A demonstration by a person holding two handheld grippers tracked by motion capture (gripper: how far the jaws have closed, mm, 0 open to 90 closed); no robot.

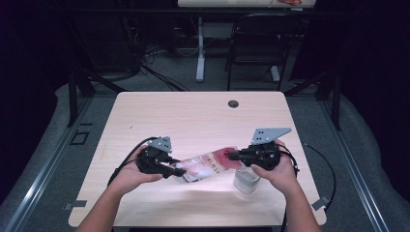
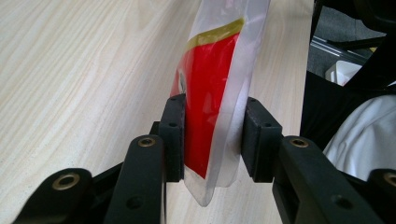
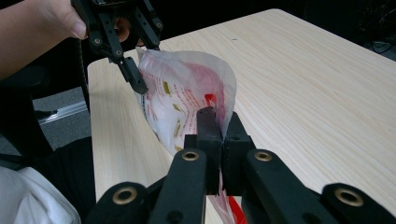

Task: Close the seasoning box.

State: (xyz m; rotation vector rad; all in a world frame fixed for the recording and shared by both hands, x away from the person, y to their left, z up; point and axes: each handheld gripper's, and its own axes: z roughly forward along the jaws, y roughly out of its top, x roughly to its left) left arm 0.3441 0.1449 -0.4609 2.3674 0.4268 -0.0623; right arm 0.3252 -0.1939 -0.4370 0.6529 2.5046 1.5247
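**Right gripper** (image 3: 219, 140): jaws pinched tight on one end of the packet, the film squeezed flat between the two pads. In the high view it sits at the right of the table (image 1: 145, 116), just above the clear cup (image 1: 246, 180).

**Left gripper** (image 2: 215, 140): jaws partly closed, clamped on the opposite end of the packet; both pads press against the film, one on the red printed face, the other on the clear side. In the right gripper view it shows at the far end of the packet, hand behind it.

**Packet** (image 1: 208, 164): clear plastic pouch with red and gold print, held off the table, stretched between the two grippers and slanting upward toward the right one. Contents cannot be made out.

**Clear cup**: stands upright on the table under the right hand, near the front edge, just beside the packet's right end. Whether anything is in it cannot be told.

**Step in hand (judged)**: the packet is held at both ends, apparently for tearing or opening, with the cup ready as the receiver.

**Next move (judged)**: calls for the two grips to hold firm while the ends are pulled or twisted apart, then for the opened end to be brought over the cup's mouth. The thin film may slip from the left pads.
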